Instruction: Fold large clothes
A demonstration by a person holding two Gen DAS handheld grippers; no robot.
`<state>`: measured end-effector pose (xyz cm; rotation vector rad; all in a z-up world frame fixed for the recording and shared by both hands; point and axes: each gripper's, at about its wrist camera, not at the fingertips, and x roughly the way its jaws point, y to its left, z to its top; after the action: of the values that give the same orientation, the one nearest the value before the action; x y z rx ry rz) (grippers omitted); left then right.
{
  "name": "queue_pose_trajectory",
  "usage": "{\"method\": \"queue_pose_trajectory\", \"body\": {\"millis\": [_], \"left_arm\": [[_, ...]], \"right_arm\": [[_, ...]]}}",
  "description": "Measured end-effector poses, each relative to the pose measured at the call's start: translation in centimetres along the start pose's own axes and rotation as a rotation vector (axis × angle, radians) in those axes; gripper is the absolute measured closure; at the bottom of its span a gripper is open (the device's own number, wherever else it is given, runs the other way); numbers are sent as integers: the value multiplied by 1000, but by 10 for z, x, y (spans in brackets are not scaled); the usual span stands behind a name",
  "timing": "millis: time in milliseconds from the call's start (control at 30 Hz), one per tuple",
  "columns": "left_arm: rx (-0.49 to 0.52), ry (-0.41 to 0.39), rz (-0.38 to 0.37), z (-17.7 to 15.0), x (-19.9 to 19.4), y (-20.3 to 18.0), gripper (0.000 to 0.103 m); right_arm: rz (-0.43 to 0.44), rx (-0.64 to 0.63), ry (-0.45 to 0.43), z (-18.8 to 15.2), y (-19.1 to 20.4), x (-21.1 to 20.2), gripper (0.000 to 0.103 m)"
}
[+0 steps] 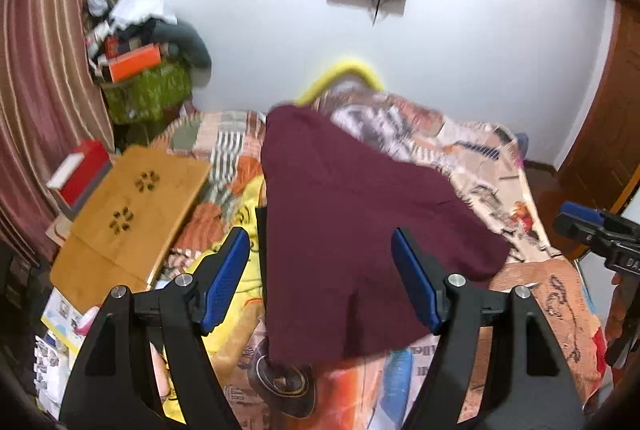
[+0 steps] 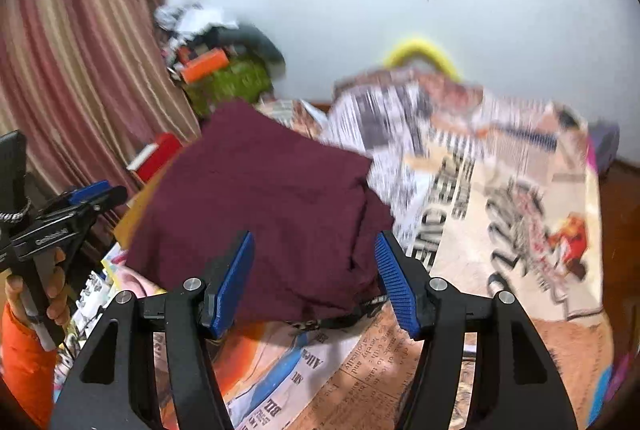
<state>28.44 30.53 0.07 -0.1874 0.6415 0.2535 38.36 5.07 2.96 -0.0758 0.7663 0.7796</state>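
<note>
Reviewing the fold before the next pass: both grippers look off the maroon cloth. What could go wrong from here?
1. The folded maroon cloth garment lies skewed, one flap jutting at its near right edge; another fold may lock that in.
2. Its left edge reaches the tan wooden lap table in the right wrist view; it could snag there.
3. The left gripper and right gripper are open and empty; frames are blurred, so a regrasp may miss.

Your left gripper [image 1: 320,274] hangs with its blue-padded jaws apart and nothing between them, above the bed. Under it lies the dark maroon cloth garment [image 1: 352,222], folded and spread on the printed, newspaper-patterned bedsheet [image 1: 552,294]. To the left you see a light wooden lap table [image 1: 132,214] with flower-shaped cutouts. At the right edge your other black gripper [image 1: 592,226] shows its blue pad.
</note>
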Motion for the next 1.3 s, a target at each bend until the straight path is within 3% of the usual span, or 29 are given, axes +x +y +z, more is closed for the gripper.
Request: {"method": "queue_pose_trajectory", "body": {"millis": [200,367,500,567,667,867,1000,1167,1300], "left_arm": [[65,-202,24,-10,-98,-33,31],[87,-345,-5,-29,-165,-57,31],[103,-481,19,-53,-213,-76,30],[110,-520,12,-66,-228,-82,27],[121,-585,57,-89,-245,-95,23],[89,-623,124,-119,-256,-106,11],[70,-628,165,-130,-257,-111,3],[43,-605,161,-133,-250,-106,0],[31,-582,169,-139,-245,-105,0]], "right_arm": [[19,-104,-228,-8,48,-91,44],[29,-153,-394,-31,82,-150,44],[18,-194,-472,-50,103,-176,44],[15,-196,-495,-62,110,-185,44],[-6,-182,-505,-74,114,-184,44],[-51,-156,-534,-88,115,-189,34],[-100,-152,-553,-94,113,-197,19],[-114,-82,-556,-99,107,-198,2],[-140,-61,-539,-101,103,-194,1]]}}
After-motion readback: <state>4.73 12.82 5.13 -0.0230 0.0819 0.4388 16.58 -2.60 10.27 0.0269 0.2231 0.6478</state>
